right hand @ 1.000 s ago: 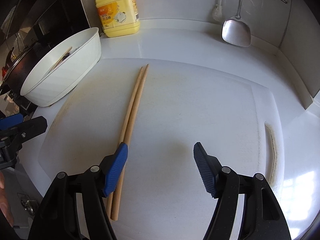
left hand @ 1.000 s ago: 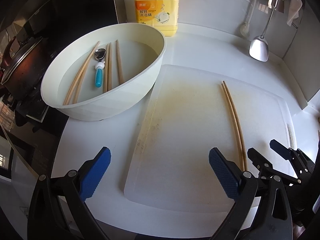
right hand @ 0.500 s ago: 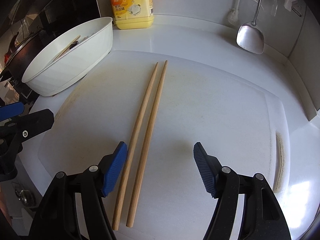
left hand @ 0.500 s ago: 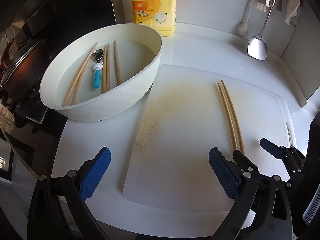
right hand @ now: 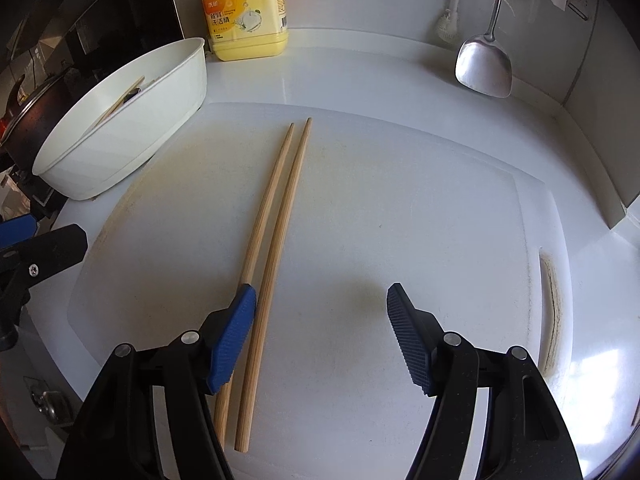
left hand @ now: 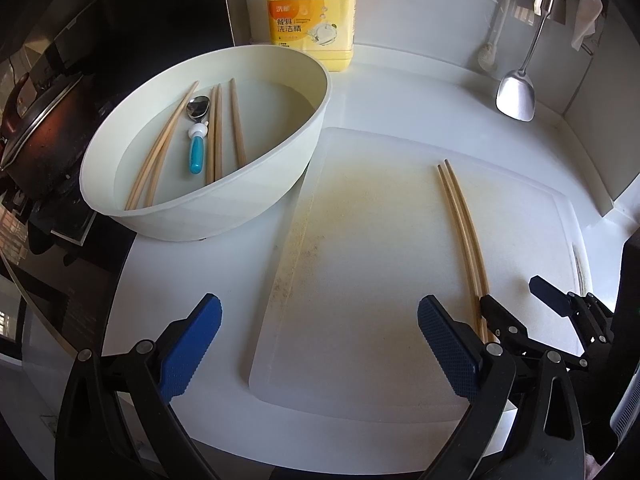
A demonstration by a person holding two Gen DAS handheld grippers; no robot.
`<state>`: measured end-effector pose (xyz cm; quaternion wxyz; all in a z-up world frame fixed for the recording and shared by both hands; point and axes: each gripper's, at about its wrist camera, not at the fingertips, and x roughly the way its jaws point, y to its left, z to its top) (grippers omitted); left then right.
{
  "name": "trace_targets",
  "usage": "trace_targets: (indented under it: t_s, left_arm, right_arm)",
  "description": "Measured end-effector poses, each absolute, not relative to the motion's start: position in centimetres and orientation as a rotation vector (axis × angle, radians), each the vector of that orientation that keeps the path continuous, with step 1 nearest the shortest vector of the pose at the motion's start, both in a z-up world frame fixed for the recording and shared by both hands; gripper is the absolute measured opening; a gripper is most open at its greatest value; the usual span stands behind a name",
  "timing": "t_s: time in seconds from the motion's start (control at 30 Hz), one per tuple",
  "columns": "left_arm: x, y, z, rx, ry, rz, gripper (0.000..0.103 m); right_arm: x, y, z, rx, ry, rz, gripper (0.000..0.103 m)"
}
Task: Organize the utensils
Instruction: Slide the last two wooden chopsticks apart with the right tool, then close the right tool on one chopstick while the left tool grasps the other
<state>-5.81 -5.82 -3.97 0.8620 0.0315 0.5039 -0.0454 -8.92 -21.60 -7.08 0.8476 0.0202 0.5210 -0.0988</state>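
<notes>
White table [left hand: 400, 92] is carrying a cutting board [left hand: 360, 240] in the left wrist view; the left gripper [left hand: 320, 336] is hovering with jaws wide apart, holding nothing. Only this view is showing the basin's [left hand: 304, 76] spoon [left hand: 197, 132] and chopsticks. From the right wrist, the right gripper [right hand: 322, 332] is standing open over the chopstick pair [right hand: 276, 216], its left pad [right hand: 234, 340] covering one stick's near part.

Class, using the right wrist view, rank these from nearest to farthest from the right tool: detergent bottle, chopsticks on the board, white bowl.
1. Chopsticks: on the board, beside the right tool's left finger.
2. White bowl: off to the left, farther back.
3. Detergent bottle: against the back wall, left.
</notes>
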Motion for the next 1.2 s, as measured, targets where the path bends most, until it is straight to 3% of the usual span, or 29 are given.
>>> trace_targets:
  t_s: [0.17, 0.33, 0.5, 1.2]
  left_arm:
    - [-5.9, -6.0, -4.1, 0.066, 1.062, -0.093, 0.097]
    - [-5.9, -6.3, -4.3, 0.075, 1.064, -0.094, 0.097]
    - [-5.9, -6.8, -4.7, 0.082, 1.066, -0.100, 0.097]
    - [-3.8, -13.9, -8.1, 0.075, 1.092, -0.140, 0.097]
  right_arm:
    - [-8.9, -21.5, -7.2, 0.029, 1.080, -0.213, 0.062]
    - [-8.7, -21.2, -7.0, -0.008, 1.043, -0.202, 0.023]
    - [-8.5, -22.3, -7.0, -0.002, 1.029, -0.197, 0.007]
    - [-10.3, -30.5, -6.4, 0.056, 1.014, -0.253, 0.007]
